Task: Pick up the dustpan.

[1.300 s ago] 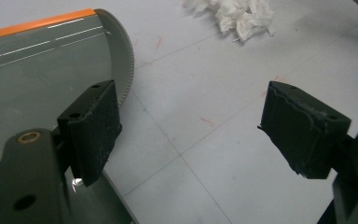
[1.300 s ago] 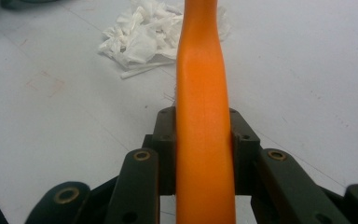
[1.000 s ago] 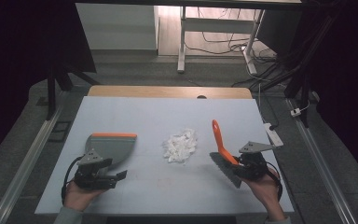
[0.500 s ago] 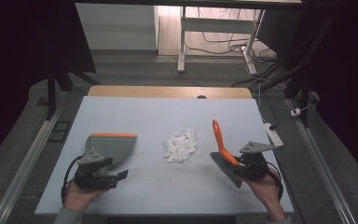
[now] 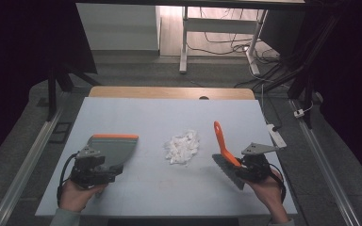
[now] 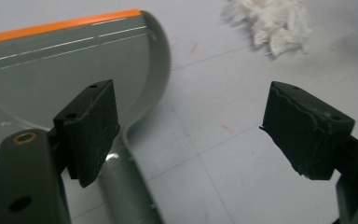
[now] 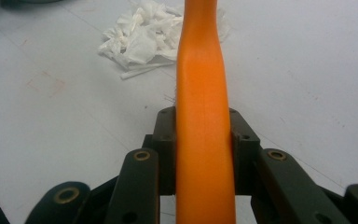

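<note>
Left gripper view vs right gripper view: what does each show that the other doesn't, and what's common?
The left gripper view alone gives the grey dustpan with its orange front edge, its handle lying between the left gripper's open fingers, ungrasped. The right gripper view alone gives the orange brush handle clamped between the right gripper's fingers. Both share the pile of white paper scraps and the pale table it lies on.
</note>
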Demonstrator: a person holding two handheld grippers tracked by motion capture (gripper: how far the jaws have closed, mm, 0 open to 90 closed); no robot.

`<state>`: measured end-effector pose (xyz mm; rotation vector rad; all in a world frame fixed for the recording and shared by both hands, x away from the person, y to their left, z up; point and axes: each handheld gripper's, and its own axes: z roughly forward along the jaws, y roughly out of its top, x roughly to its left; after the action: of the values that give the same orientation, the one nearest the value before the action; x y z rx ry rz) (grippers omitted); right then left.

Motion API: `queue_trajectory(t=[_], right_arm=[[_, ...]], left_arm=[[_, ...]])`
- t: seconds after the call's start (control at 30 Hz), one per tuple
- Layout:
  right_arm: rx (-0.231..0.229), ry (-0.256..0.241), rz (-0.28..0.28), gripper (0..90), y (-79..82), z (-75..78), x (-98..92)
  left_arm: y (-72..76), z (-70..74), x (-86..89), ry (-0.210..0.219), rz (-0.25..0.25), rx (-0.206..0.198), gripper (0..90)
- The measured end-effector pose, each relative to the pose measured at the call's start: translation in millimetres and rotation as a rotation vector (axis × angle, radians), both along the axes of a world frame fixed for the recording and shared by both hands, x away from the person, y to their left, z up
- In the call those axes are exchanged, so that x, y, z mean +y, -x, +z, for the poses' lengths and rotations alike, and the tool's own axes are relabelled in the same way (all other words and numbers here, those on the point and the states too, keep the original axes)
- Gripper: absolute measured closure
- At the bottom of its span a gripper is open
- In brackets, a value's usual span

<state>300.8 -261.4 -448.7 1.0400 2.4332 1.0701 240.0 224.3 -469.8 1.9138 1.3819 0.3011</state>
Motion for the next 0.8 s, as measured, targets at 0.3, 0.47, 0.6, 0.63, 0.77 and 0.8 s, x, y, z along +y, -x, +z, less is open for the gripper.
queue_trajectory(t=[0.3,0.47,0.6,0.63,0.77,0.8], right_arm=[[0.004,0.003,-0.002,70.3,-0.2,-0.7,0.1],[0.004,0.004,-0.002,70.3,-0.2,-0.8,0.3],[0.004,0.003,-0.003,70.2,-0.1,-0.7,0.0],[0.004,0.004,-0.002,70.3,-0.1,-0.8,-0.2],[0.006,0.008,-0.001,70.3,-0.2,-1.4,0.2],[0.005,0.01,0.0,70.3,-0.3,-1.6,0.3]], left_arm=[[-3.8,-2.5,16.1,-0.042,0.101,0.079,16.4],[-5.6,-6.8,18.9,-0.057,0.113,0.114,15.2],[-7.9,-11.7,18.5,-0.071,0.119,0.14,14.5],[-8.7,-13.6,18.6,-0.071,0.121,0.147,14.3],[-13.1,-22.4,20.3,-0.068,0.131,0.182,13.2],[-13.9,-24.8,20.5,-0.067,0.134,0.192,13.1]])
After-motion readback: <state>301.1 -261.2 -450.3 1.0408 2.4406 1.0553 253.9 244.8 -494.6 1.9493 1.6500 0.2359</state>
